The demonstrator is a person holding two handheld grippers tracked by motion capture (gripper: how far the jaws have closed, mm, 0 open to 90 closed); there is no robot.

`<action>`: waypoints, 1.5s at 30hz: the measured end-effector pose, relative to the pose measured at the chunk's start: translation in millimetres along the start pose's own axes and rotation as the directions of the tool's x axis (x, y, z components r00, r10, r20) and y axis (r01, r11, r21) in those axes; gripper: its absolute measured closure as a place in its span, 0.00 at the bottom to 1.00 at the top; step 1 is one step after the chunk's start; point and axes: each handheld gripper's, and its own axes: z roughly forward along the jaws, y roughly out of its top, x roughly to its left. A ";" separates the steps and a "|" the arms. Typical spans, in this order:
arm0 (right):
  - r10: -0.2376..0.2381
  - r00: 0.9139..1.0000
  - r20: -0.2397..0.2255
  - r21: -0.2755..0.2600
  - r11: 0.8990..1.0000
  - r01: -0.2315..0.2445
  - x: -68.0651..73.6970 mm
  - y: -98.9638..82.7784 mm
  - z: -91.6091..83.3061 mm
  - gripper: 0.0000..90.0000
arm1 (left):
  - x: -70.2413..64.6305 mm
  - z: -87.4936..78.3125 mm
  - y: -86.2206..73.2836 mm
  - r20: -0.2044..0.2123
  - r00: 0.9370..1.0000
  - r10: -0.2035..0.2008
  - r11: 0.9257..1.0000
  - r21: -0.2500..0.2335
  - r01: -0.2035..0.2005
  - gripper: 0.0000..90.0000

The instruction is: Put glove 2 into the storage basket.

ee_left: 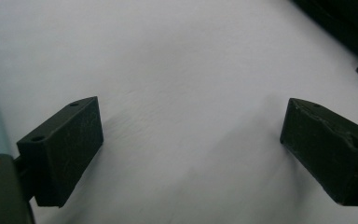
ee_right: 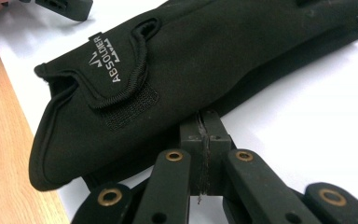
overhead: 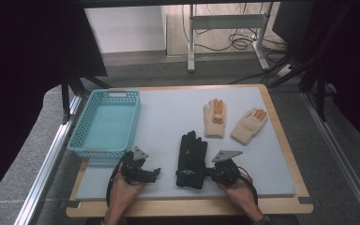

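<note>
A black glove [overhead: 191,157] lies flat on the pale mat [overhead: 168,112], cuff toward the person; in the right gripper view the black glove [ee_right: 191,60] shows a white logo on its strap. My right gripper [overhead: 207,173] [ee_right: 205,121] is shut, its jaws pressed pad to pad, and its tips touch the glove's side near the cuff with no fabric visible between them. My left gripper [overhead: 157,172] [ee_left: 191,144] stands open just left of the glove's cuff, low over bare mat, with nothing between its jaws. Two beige gloves [overhead: 214,119] [overhead: 248,125] lie farther back on the right.
A light blue plastic basket [overhead: 104,151] sits on the mat's left side, close behind the left hand. The mat rests on a wooden board [overhead: 288,154] whose front edge runs under both wrists. Cables and a metal stand are on the floor beyond the table.
</note>
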 end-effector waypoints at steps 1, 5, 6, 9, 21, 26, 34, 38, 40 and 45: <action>-0.003 1.000 -0.003 -0.001 1.000 0.003 1.3 1.0 1.9 0.98 | 1.4 -1.1 -1.3 -0.004 1.000 0.000 1.000 0.000 0.000 0.07; -0.022 1.000 -0.008 -0.008 1.000 0.022 7.7 5.8 9.9 0.98 | 9.2 -1.5 -5.2 0.017 1.000 -0.011 1.000 -0.004 0.011 0.06; -0.027 1.000 -0.008 -0.009 1.000 0.027 9.1 7.1 11.6 0.98 | 10.0 -1.7 -6.0 0.022 1.000 -0.006 1.000 -0.009 0.006 0.06; -0.036 0.999 -0.007 -0.011 0.999 0.036 12.4 10.9 16.8 0.97 | 12.0 -2.0 -7.4 0.033 0.999 0.009 1.000 -0.014 -0.009 0.06; -0.079 0.997 0.020 0.002 0.997 0.079 24.7 32.3 40.7 0.93 | 14.5 -2.7 -8.6 0.049 0.999 0.023 1.000 -0.017 -0.022 0.07; -0.086 0.996 0.034 -0.014 0.996 0.086 29.1 37.2 50.0 0.93 | 13.9 -1.7 -8.0 0.047 0.999 0.019 1.000 -0.015 -0.018 0.06; -0.081 0.996 0.029 -0.026 0.996 0.082 29.1 34.5 40.7 0.85 | 14.3 -1.5 -8.1 0.049 0.999 0.017 1.000 -0.016 -0.017 0.05; -0.077 0.996 0.043 -0.045 0.996 0.079 23.5 31.1 28.1 0.80 | 14.2 -1.5 -8.2 0.049 0.999 0.017 1.000 -0.016 -0.016 0.05; -0.073 0.996 0.055 -0.052 0.996 0.076 19.2 29.5 21.0 0.78 | 14.2 -1.5 -8.1 0.049 0.999 0.017 1.000 -0.016 -0.017 0.05; -0.054 0.994 0.098 -0.083 0.995 0.062 6.1 26.6 2.7 0.66 | 14.3 -1.6 -8.1 0.049 0.999 0.017 1.000 -0.015 -0.017 0.05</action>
